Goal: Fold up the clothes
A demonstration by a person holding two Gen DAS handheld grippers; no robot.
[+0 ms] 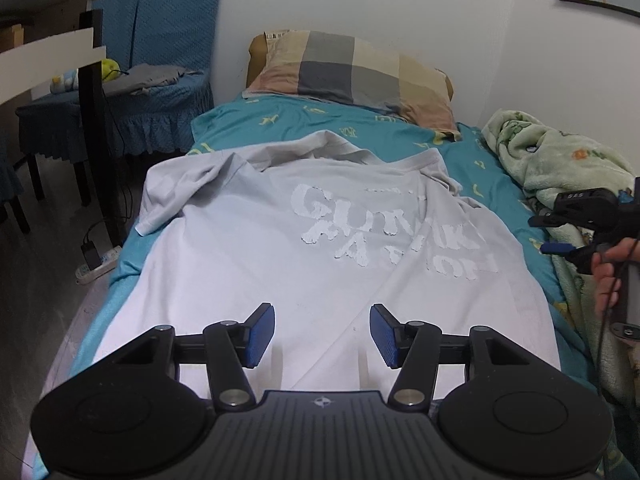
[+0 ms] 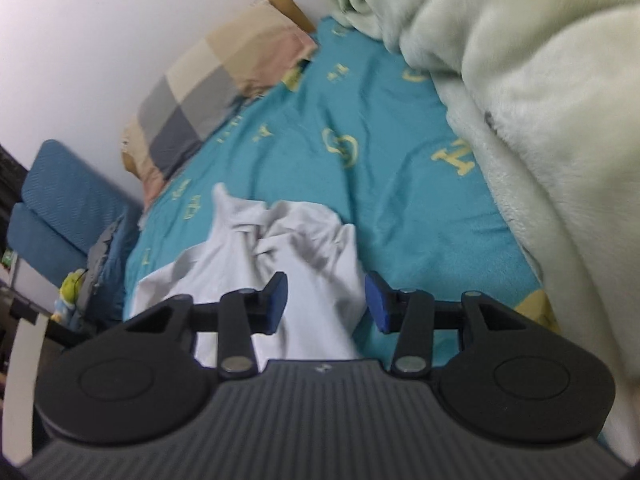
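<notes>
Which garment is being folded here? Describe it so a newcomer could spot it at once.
Start at the bed with the teal sheet, plaid pillow at its head. Spread over the middle of that sheet lies a pale grey T-shirt, front side up. Its big white cracked lettering sets it apart from the fluffy green blanket bunched along the wall side.

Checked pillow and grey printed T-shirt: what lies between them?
Only bare teal bedsheet, seen in the left wrist view between checked pillow and grey printed T-shirt.

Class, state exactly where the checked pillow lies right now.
In the left wrist view the checked pillow lies at the bed's far end against the wall, beyond the grey T-shirt.
</notes>
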